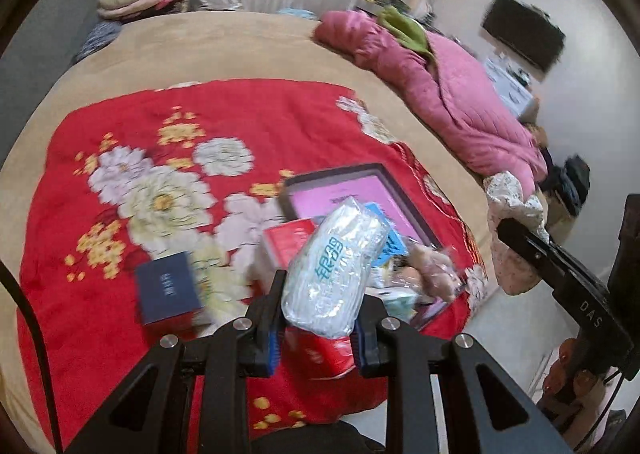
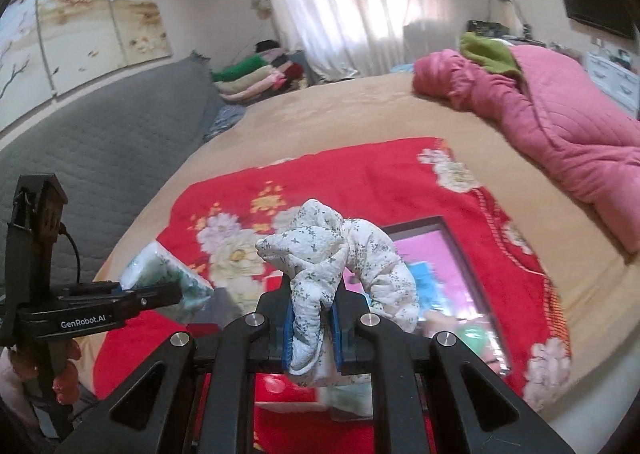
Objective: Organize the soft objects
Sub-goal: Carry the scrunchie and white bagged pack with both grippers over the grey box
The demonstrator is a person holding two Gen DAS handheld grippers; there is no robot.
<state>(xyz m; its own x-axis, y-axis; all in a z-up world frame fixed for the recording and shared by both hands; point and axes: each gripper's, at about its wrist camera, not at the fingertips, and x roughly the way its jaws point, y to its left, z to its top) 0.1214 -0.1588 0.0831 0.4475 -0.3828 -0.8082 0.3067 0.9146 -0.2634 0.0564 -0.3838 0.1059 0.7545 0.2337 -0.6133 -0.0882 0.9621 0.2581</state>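
In the left wrist view, a plastic-wrapped tissue pack (image 1: 336, 268) is held clamped near its lower end by the left hand-held gripper (image 1: 318, 330), raised above the red floral blanket (image 1: 224, 121). The pack is judged light, squashy and slick in its film, so a firm grip across its middle is advised. A dark tray (image 1: 404, 189) lies just beyond, crowded with small goods.

In the right wrist view, a bunched floral cloth (image 2: 320, 266) is pinched by the right hand-held gripper (image 2: 314, 330); it is limp and light, with loose ends drooping. Open bed (image 2: 340, 113) is left beyond the blanket; its edge falls near the left hand-held gripper.
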